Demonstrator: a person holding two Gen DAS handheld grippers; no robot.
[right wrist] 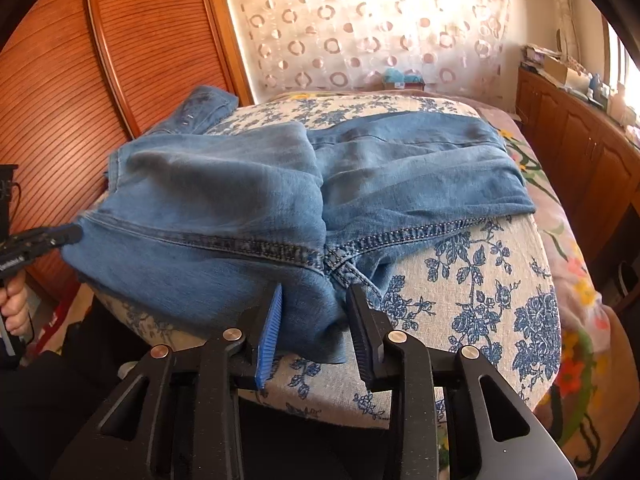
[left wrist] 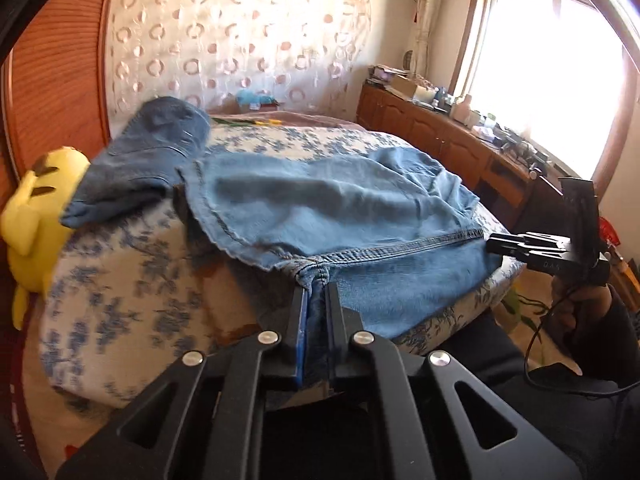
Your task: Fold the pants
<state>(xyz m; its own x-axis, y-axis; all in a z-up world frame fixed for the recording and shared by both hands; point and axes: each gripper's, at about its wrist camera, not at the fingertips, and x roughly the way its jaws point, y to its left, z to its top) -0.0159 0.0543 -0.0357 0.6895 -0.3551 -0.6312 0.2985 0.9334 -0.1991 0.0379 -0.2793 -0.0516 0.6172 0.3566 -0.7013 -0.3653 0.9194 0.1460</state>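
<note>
Jeans [right wrist: 256, 200] of light blue denim lie spread over a cushion [right wrist: 480, 280] printed with blue flowers, which serves as the landmark for the rest. The pants are crumpled, one leg doubled over the other across the cushion's top, and a stitched seam runs along the near side toward the cushion's front edge. A darker denim part [left wrist: 152, 148] reaches past the cushion's far left corner toward a wooden slatted panel [right wrist: 60, 92].

At the cushion's front edge, the left gripper [left wrist: 318, 292] has its jaws pressed together on a fold of the jeans where the seams meet, denim bunched between the pads. In the right wrist view that same gripper [right wrist: 68, 234] shows at the cushion's left side, pinching the edge of the fabric, with the person's hand [right wrist: 16, 300] on its handle. The right gripper [right wrist: 316, 300] sits at the cushion's front edge with its jaws apart, a hanging flap of denim between the blue pad and the black one; whether the pads press it I cannot tell.

A yellow plush toy [left wrist: 36, 216] rests left of the cushion. Behind the cushion hangs a sheer curtain with circles [right wrist: 360, 20], and to its right stands a wooden cabinet [left wrist: 432, 132] below a bright window [left wrist: 552, 72].
</note>
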